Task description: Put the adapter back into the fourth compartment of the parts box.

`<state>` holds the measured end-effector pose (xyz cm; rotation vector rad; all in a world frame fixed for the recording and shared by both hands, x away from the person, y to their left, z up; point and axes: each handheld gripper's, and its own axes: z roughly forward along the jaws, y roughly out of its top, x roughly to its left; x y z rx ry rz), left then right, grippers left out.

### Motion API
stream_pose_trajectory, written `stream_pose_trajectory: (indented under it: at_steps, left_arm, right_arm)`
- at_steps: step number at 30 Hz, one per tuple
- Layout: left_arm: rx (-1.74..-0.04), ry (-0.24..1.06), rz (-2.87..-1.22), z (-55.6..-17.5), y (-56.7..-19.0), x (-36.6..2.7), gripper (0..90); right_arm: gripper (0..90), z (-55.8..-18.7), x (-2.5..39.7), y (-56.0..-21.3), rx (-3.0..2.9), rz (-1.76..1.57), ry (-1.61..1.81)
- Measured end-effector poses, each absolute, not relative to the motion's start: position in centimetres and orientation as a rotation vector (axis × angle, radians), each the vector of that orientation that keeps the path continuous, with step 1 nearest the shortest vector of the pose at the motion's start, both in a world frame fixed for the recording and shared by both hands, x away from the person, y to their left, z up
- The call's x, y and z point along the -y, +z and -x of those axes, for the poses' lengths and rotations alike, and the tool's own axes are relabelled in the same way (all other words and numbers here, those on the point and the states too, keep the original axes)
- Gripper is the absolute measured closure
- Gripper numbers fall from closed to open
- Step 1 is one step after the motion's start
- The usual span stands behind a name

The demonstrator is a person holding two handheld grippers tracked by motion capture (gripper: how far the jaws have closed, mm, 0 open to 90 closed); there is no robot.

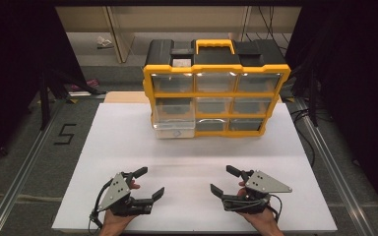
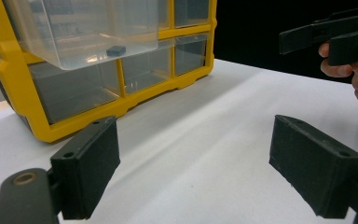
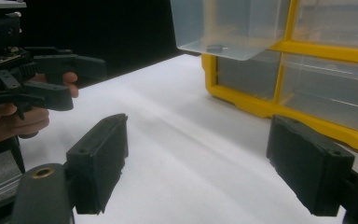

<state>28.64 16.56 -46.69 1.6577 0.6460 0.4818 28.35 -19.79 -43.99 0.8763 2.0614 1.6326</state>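
A yellow and black organiser (image 1: 216, 78) with several clear drawers stands at the back of the white board (image 1: 128, 157). Its left-column middle drawer (image 1: 173, 123) is pulled out, and a small dark piece (image 2: 116, 50) lies inside it, also seen from below as the dark piece (image 3: 216, 47). My left gripper (image 1: 149, 183) is open near the front edge, left of centre, with nothing between its jaws. My right gripper (image 1: 225, 180) is open to the right of it, also holding nothing. They face each other across a gap. The left gripper (image 2: 195, 140) and right gripper (image 3: 196, 140) both point toward the organiser (image 2: 98, 112).
The white board's front edge (image 1: 192, 230) runs just below the hands. Metal rails (image 1: 24, 167) flank the table on both sides. A tape mark shaped like a 5 (image 1: 65, 133) lies on the grey surface at left. Dark curtains close in both sides.
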Motion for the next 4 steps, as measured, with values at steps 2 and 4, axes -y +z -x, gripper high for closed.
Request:
stream_pose_trajectory:
  at_steps: [2, 4]
  left_arm:
    - [-0.647, 0.480, -1.656, -28.65, -46.69, -16.56, 15.4]
    - [-0.648, 0.480, -1.656, -28.67, -46.70, -16.55, 15.4]
  right_arm:
    - [21.4, -28.39, 19.78, -44.03, -2.061, -0.876, 1.632]
    - [21.4, -28.41, 19.83, -44.02, -2.063, -0.878, 1.633]
